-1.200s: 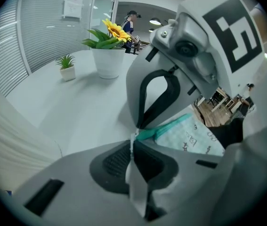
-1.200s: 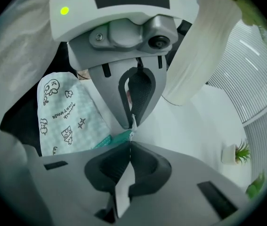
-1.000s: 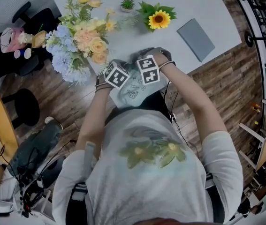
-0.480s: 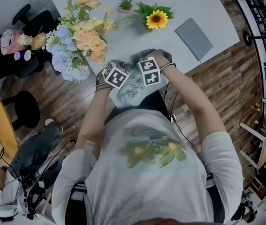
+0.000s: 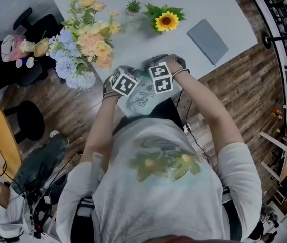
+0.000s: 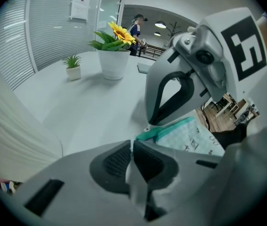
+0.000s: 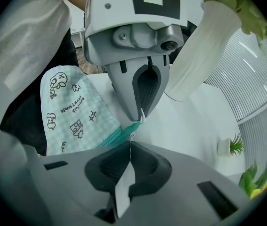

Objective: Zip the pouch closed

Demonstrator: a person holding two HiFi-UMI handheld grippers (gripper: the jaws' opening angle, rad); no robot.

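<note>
Left tongs [image 6: 132, 147], right tongs [image 7: 130, 148] on pouch [image 7: 72, 112]

Bright, even light all round, pale grey tabletop [image 5: 199, 4] washed almost white, shadows faint, round ceiling lamp [image 6: 160, 25] glowing far back, gripper views fisheye-bent with black corners, nearest foreground soft

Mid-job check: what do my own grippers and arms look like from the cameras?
The left gripper and right gripper are alike. Both are light grey moulded plastic, with two tapered jaws lined with dark ribbed pads. Each carries a white cube printed with black square markers. The person wears a pale short-sleeved T-shirt with a floral print on the front.
</note>
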